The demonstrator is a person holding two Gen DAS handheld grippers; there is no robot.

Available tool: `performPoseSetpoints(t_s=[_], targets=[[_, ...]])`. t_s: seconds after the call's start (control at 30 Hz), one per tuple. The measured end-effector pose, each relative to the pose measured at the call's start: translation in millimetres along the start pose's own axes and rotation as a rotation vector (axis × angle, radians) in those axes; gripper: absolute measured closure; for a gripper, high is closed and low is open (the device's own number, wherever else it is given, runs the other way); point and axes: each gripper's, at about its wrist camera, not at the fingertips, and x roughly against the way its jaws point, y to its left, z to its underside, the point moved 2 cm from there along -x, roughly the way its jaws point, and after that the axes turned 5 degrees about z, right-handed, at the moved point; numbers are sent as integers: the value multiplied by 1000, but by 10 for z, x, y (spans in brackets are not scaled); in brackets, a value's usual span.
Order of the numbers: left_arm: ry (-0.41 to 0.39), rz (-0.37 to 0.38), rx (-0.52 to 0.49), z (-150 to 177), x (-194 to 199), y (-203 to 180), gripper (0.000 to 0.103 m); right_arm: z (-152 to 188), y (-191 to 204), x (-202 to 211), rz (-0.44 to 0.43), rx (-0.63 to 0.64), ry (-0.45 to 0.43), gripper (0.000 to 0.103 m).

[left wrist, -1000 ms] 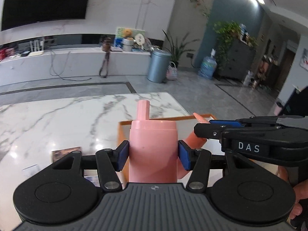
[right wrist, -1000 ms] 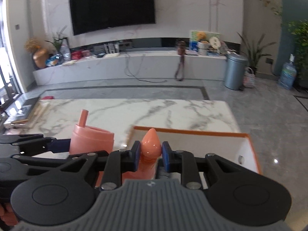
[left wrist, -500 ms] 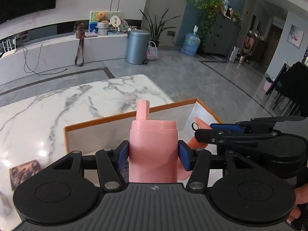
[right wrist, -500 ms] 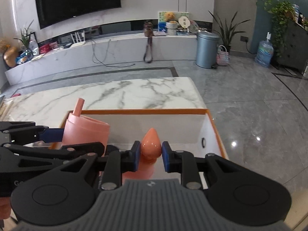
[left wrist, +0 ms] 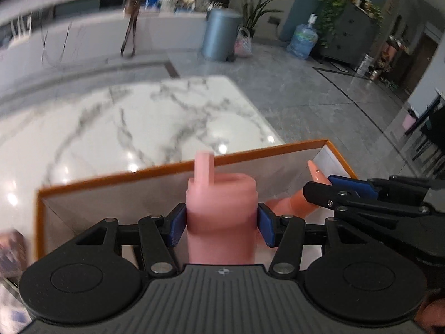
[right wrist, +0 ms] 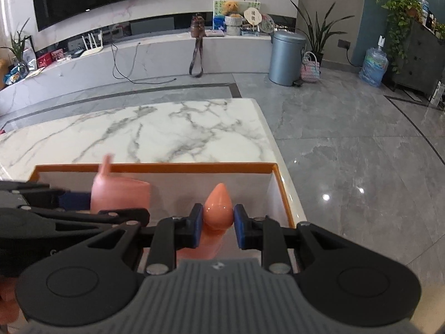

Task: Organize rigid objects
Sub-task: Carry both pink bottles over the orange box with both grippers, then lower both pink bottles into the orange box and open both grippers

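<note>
The pink bottle (left wrist: 221, 217) looks like smooth, matt plastic, while the orange cone-tipped bottle (right wrist: 218, 208) has a glossier plastic sheen. The table (right wrist: 167, 133) is polished white marble with grey veins, glossy enough to throw back lights. The box (right wrist: 281, 194) has smooth, pale inner walls and an orange rim, seemingly card. Both grippers are matt black plastic with ribbed grey housings, small metal rivets and blue fingers (left wrist: 265, 228) of a dull, rubbery look.

wrist fisheyes | angled down, close | share orange-rimmed box (left wrist: 178, 167)
</note>
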Motion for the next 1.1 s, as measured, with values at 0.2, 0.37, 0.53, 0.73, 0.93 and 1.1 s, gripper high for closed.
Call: performPoseSetpoints(t_s=[0.2, 0.37, 0.53, 0.73, 0.93, 1.1], targets=[[15, -26, 20, -6, -121, 33, 41, 19, -32, -194, 1, -3, 33, 80], [51, -40, 33, 12, -230, 54, 41, 14, -9, -186, -8, 3, 24, 79], [77, -45, 56, 45, -249, 109, 41, 21, 26, -192, -47, 0, 37, 77], [76, -49, 51, 49, -185, 142, 40, 29, 42, -205, -81, -39, 53, 77], [67, -35, 57, 47, -101, 153, 40, 25, 27, -143, -90, -60, 49, 63], [60, -16, 74, 49, -24, 175, 29, 62, -22, -83, -80, -89, 57, 52]])
